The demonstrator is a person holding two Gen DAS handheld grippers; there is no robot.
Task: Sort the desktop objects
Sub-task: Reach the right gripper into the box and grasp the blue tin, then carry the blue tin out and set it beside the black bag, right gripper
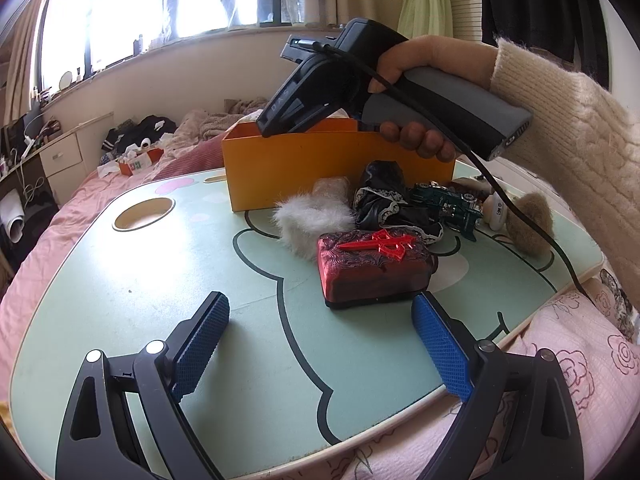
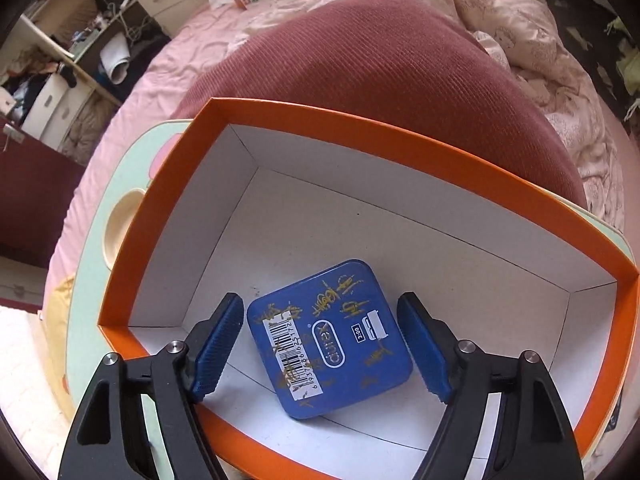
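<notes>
Orange cardboard formed the box [image 2: 400, 136] that stood at the far side of the pale green bench [image 1: 120, 280], its white inside open to the top and its rim unbroken all round. The left and near parts of the bench lay bare, while the right part was crowded: a dark red patterned case [image 1: 372, 272] with a red emblem on its lid sat nearest, and behind it, close together, lay a white fluffy piece [image 1: 308, 216], a black lace-trimmed bundle [image 1: 384, 200], a green toy car [image 1: 448, 204] and a brown fuzzy piece [image 1: 528, 220] near the right edge. The left tongs [image 1: 320, 344] hovered low over the bench with blue pads [image 1: 440, 348] spread wide, holding nothing; the right pad stood just beside the case's near corner, though whether it touched was hard to judge. The right tongs [image 2: 320, 344] hung above the box, likewise spread wide and empty, with a blue tin [image 2: 328, 340] lying flat on the box floor between the pads, apart from both. Only the right wrist view showed that tin and the box's interior; only the left wrist view showed the clutter outside the box and the right hand [image 1: 420, 92] gripping the grey handle over the box rim. Pink bedding [image 1: 560, 360] surrounded the bench edges.
</notes>
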